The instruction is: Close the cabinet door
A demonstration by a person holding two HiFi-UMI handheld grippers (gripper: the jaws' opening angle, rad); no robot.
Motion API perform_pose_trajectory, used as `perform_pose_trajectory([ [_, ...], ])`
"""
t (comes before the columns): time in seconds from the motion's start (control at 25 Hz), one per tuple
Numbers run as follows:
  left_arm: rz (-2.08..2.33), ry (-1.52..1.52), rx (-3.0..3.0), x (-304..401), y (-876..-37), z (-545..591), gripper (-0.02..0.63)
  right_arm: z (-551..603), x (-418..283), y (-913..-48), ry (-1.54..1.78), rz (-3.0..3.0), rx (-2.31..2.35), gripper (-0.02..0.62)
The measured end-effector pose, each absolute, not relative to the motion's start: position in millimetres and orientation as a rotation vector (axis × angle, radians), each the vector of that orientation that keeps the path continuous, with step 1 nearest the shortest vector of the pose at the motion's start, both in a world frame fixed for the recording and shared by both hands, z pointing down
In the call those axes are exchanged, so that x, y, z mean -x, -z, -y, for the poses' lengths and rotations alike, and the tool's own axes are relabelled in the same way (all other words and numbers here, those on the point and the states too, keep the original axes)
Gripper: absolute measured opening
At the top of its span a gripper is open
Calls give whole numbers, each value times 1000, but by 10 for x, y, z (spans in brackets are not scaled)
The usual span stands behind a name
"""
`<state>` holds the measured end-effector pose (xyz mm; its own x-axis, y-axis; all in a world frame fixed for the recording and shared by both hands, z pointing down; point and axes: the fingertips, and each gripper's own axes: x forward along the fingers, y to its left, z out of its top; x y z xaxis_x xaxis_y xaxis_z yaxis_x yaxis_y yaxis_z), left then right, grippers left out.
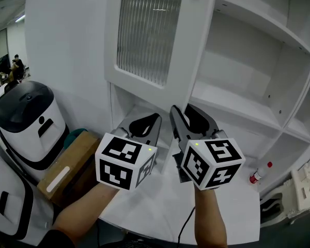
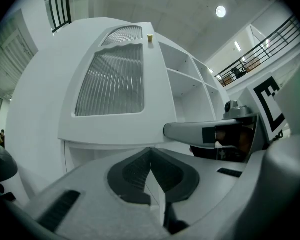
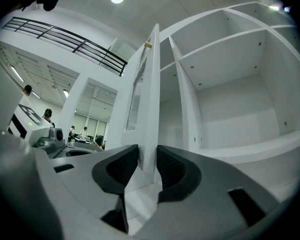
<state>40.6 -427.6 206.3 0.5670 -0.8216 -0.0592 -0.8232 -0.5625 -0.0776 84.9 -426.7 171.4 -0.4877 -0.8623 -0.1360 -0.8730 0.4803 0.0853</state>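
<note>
No legible wording anywhere. Only black-and-white square markers on the cubes of the left gripper (image 1: 154, 120) and the right gripper (image 1: 184, 112), plus a red label on the bottle (image 1: 260, 172), too small to read.

Red-capped bottle at four o'clock from the right gripper, by the rim of the white tabletop (image 1: 144, 211); on it or just past it, impossible to say. Contents not visible.

Cardboard box (image 1: 67, 165) with a pale strip along its top, at eight o'clock from the left gripper, beside a white-and-black machine (image 1: 28, 120). Nothing of its inside on show.

White cabinet (image 1: 248, 61) of open shelves from one to three o'clock.

Cabinet door (image 1: 150, 35), white-framed with a ribbed glass pane, standing open at twelve o'clock above both grippers.

Right gripper's jaws apart, with the door's lower free edge upright in the gap between the pads and the shelves at three o'clock of it.

Left gripper closed tip to tip on nothing, just beside the right one at its nine o'clock, aimed at the door's glazed face from below.
</note>
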Motion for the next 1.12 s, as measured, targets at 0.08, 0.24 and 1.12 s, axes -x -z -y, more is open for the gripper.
perform_pose_trajectory([
  [0.08,-1418,-24,2693,-433,-2055,4306,12,4307,-878,-1715,-227,-2631,1553,121],
  [0.24,-1429,-21,2685,-478,-2054,4391,12,4388,-925,-1713,-228,-2624,1540,121],
  [1.12,-1400,-45,2715,-801,-2038,4801,12,4810,-1176,-1703,-215,-2623,1568,167],
])
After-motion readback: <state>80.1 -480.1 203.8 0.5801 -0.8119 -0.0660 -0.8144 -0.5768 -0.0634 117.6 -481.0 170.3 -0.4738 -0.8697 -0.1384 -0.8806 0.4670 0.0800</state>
